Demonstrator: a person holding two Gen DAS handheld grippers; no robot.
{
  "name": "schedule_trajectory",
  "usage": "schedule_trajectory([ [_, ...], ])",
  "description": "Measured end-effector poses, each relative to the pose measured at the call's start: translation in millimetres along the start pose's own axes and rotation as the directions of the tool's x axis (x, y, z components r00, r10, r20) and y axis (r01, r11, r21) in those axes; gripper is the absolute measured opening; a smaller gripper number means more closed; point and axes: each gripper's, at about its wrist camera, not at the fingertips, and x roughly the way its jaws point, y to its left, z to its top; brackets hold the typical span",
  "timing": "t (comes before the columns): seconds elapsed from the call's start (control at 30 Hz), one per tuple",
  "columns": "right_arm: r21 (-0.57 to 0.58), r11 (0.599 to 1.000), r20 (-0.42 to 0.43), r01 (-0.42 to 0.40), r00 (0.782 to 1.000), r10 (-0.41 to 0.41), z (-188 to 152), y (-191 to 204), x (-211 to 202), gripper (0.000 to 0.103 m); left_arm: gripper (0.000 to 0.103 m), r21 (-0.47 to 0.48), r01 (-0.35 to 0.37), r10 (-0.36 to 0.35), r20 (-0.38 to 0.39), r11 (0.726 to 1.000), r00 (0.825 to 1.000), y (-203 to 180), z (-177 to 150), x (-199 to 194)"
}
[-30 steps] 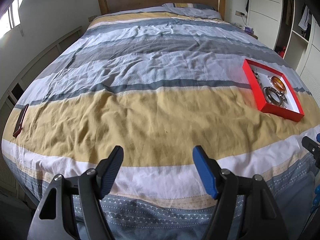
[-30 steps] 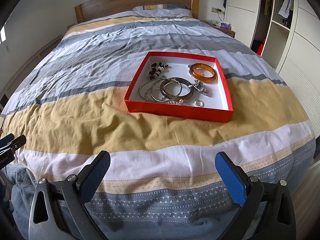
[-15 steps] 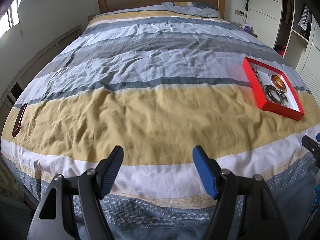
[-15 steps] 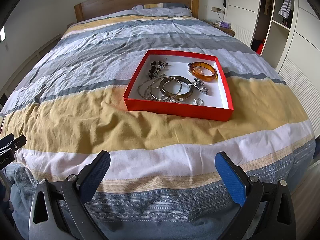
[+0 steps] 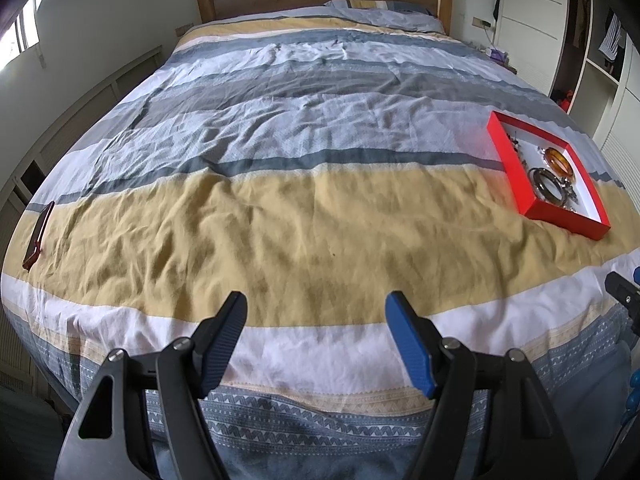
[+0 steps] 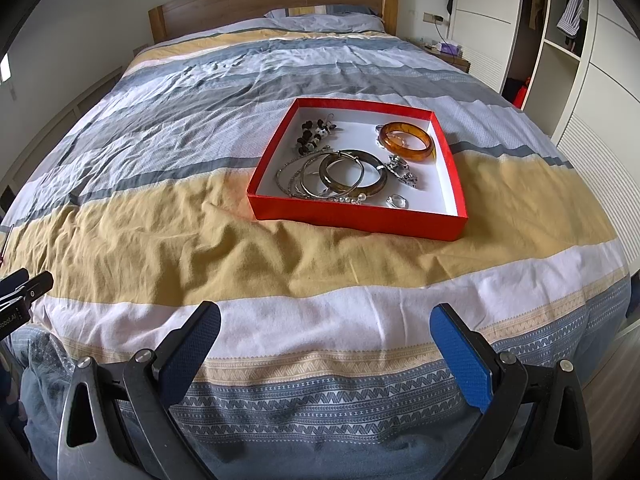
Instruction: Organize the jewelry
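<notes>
A red tray (image 6: 352, 216) with a white inside lies on the striped bedspread, ahead of my right gripper (image 6: 326, 320), and shows at the right in the left wrist view (image 5: 516, 168). It holds an amber bangle (image 6: 406, 140), a dark bangle (image 6: 352, 176) over thin silver bangles (image 6: 294, 178), a dark bead piece (image 6: 316, 134), a silver chain piece (image 6: 402, 172) and a small ring (image 6: 397, 201). Both grippers are open and empty at the foot of the bed; the left gripper (image 5: 316, 308) is far left of the tray.
A dark red flat case (image 5: 38, 234) lies at the bed's left edge. The wooden headboard (image 6: 272, 0) is at the far end. White wardrobes and open shelves (image 6: 560, 40) stand along the right. A nightstand (image 6: 444, 50) sits by the pillow.
Both grippers have drifted slightly; the tray sits a little farther off in both views. Both grippers stay open and empty.
</notes>
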Motion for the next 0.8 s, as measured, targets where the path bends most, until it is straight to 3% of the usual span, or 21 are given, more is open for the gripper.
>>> schedule_trajectory([
  [0.8,-0.006,1.000,-0.012,0.000,1.000,0.000,-5.1,1.1,4.0,0.102,0.070,0.000,0.004,-0.004,-0.013,1.000,1.000,0.2,-0.9,1.8],
])
